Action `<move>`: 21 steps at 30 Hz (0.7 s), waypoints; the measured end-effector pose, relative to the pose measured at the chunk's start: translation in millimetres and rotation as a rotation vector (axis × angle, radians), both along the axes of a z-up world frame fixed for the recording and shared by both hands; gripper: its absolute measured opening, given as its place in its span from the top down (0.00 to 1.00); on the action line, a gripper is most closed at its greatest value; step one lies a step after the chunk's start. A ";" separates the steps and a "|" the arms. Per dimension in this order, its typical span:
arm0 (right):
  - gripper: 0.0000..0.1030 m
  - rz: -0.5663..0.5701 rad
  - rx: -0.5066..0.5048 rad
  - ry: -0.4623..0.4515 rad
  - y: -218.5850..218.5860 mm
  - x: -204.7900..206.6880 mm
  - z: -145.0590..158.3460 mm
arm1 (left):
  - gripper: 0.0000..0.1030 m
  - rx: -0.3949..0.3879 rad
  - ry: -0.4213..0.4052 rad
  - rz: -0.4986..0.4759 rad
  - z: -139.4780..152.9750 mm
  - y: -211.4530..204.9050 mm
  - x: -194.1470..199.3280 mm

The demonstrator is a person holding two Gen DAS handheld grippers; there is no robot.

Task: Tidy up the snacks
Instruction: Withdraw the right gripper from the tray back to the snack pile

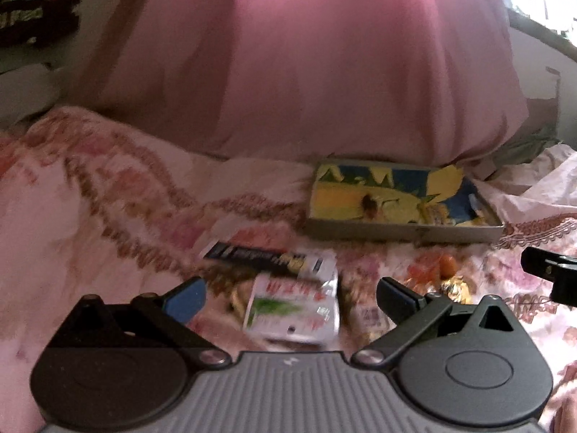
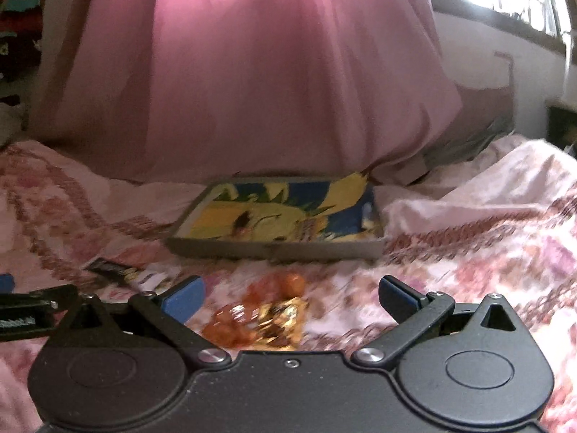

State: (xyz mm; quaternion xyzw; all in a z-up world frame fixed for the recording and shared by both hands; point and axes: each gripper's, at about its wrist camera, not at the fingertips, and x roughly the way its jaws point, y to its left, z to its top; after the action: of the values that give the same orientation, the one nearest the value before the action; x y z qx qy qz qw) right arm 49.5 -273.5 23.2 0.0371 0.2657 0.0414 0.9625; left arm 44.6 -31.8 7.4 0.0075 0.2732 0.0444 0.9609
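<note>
Snacks lie loose on the bedspread (image 2: 468, 238) in front of the shallow box (image 2: 277, 249), which appears to hold none; left gripper (image 1: 290, 301) gapes over a white packet (image 1: 294, 310), right gripper (image 2: 290, 297) gapes over orange sweets (image 2: 259, 317).

Both cameras sit low over a bed with a floral bedspread (image 1: 90, 187), each looking forward along the fingers of its own hand-held gripper toward a pink curtain (image 1: 306, 72) at the far side. The left wrist view hovers close above a white snack packet (image 1: 294, 310) between its spread fingers; the right wrist view hangs close above orange and gold wrapped sweets (image 2: 259, 317). Both share the shallow printed tray (image 2: 274, 249) near the curtain, the sweets, and a dark packet (image 2: 115, 270). Each sees part of the other hand-held gripper at its edge, though motion blur leaves details uncertain.
</note>
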 end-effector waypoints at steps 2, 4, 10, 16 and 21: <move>0.01 0.014 0.004 0.018 3.6 -4.4 -1.5 | 0.00 0.012 -0.013 0.028 0.3 0.8 -8.7; 0.01 0.026 0.003 0.034 7.6 -8.2 -3.2 | 0.00 0.020 -0.021 0.071 1.4 3.0 -15.5; 0.01 0.081 0.002 0.067 18.2 -13.7 -7.1 | 0.00 -0.048 0.047 0.178 -2.1 20.1 -26.3; 0.01 0.148 -0.034 0.081 31.8 -18.5 -10.3 | 0.00 -0.030 0.054 0.188 -3.0 21.0 -31.7; 0.01 0.184 -0.060 0.080 39.3 -20.0 -11.2 | 0.00 -0.030 0.065 0.195 -3.7 21.9 -28.5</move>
State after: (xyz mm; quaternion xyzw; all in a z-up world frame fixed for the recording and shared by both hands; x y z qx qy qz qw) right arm 29.6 -234.2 12.1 -0.0146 0.3073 0.1201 0.9439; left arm 16.1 -9.9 3.7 -0.0321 0.3041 0.1334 0.9427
